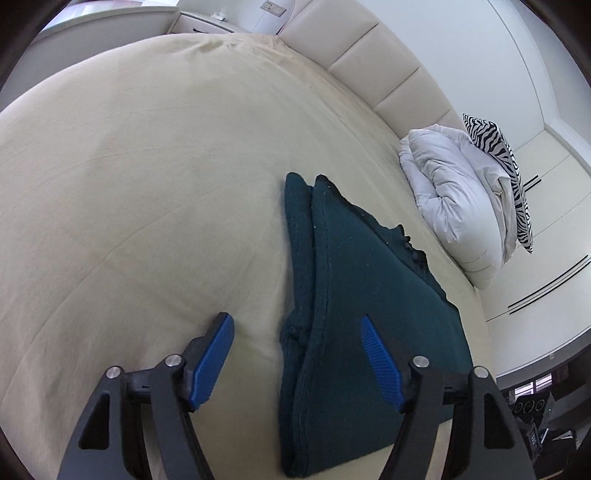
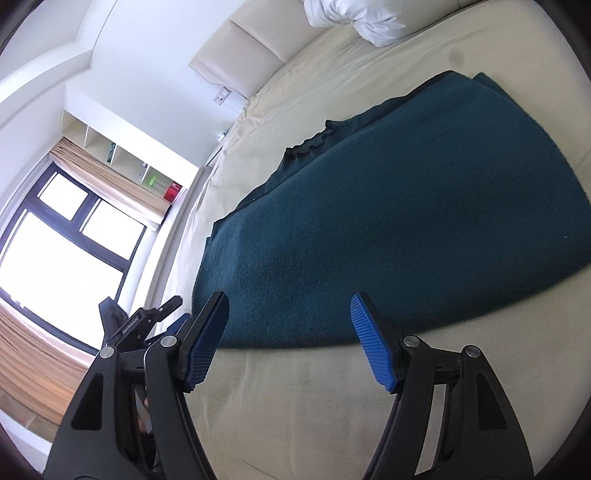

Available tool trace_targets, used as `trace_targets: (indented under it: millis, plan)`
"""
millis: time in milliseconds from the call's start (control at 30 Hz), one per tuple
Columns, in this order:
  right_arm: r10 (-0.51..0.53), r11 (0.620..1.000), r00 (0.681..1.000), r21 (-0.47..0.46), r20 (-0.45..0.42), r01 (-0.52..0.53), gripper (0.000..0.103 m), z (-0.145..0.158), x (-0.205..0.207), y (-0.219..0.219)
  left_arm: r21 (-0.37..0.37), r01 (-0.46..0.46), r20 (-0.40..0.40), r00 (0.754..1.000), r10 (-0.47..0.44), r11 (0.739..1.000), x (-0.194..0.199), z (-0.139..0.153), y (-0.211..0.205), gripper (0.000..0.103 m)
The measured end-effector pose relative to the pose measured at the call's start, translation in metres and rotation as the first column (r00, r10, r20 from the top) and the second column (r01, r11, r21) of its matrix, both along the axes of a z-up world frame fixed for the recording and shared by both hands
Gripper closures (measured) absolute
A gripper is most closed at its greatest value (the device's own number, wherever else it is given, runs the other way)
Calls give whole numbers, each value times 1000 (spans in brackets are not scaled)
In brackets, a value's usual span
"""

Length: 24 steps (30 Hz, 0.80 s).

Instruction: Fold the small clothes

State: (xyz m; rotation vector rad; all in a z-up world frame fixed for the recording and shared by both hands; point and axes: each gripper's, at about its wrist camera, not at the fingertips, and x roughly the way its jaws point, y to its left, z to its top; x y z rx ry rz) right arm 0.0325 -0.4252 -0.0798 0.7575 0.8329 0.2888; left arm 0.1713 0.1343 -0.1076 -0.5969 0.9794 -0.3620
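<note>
Left hand-held gripper (image 1: 295,354) and right hand-held gripper (image 2: 290,332) both gape empty above the folded teal garment (image 1: 354,295) on the bed (image 1: 147,184).

This is a bedroom in a home: a wide bed (image 1: 147,166) with a padded headboard (image 1: 369,66), a rolled white duvet (image 1: 450,192), a zebra-striped pillow (image 1: 506,162), a curtained window (image 2: 66,236) and what looks like a nightstand (image 1: 203,22).

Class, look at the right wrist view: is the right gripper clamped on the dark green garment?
No. The right gripper stands open above the garment's near edge, its blue pads apart with nothing pinched between them.
</note>
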Motion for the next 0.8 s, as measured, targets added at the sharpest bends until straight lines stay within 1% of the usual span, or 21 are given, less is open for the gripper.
trace_targets:
  millis: [67,167,200,233,300,333,367,433,467,500,533,600,633,667,700,767,800]
  plan:
    - [22,1000,1000,14,5,-22,36,0,5,4,-16,14,-15,1000,-14,1000,8,-2,-2,20]
    - [50,997,999,52,0,-50,36,-2,15,10,23,40,-20,999,-40,999,9,0,-12,19]
    - [60,997,998,57,0,-60,36,-2,19,13,19,46,-26,999,-46,999,8,0,-13,19]
    - [75,995,997,63,2,-75,36,-2,23,17,-16,51,-42,998,-52,999,8,-2,-12,20]
    - [108,991,994,76,3,-108,36,-1,31,26,-135,57,-86,994,-69,989,9,-5,-7,26]
    - [120,990,993,78,2,-120,36,-1,35,30,-173,70,-108,990,-90,982,10,-6,-7,35]
    - [133,988,991,79,2,-132,36,0,38,35,-182,84,-121,987,-107,980,12,-7,-9,37]
    - [159,984,987,77,6,-159,36,2,44,43,-142,108,-116,985,-125,984,14,-6,-15,39]
    - [168,983,986,76,6,-168,36,2,47,47,-132,114,-116,985,-130,985,15,-7,-16,42]
    - [176,981,984,81,5,-176,36,2,50,51,-137,110,-118,985,-127,984,15,-8,-14,46]
    - [181,980,984,86,4,-180,36,2,52,54,-153,101,-123,985,-121,983,16,-10,-12,48]
    - [186,978,983,93,1,-185,36,3,55,57,-170,93,-132,984,-117,981,15,-15,-7,60]
    - [189,978,982,93,-1,-188,36,3,56,58,-175,92,-137,984,-116,980,15,-17,-5,64]
    - [193,977,981,94,-2,-192,36,3,56,59,-189,90,-146,982,-119,978,13,-19,-2,73]
    - [196,977,981,92,-6,-195,36,3,57,60,-206,89,-152,981,-122,974,11,-21,0,75]
    - [199,976,980,94,-15,-197,36,2,60,60,-220,90,-152,980,-126,971,9,-23,3,75]
    - [199,976,980,99,-20,-196,36,1,62,60,-225,92,-151,980,-128,970,7,-24,4,79]
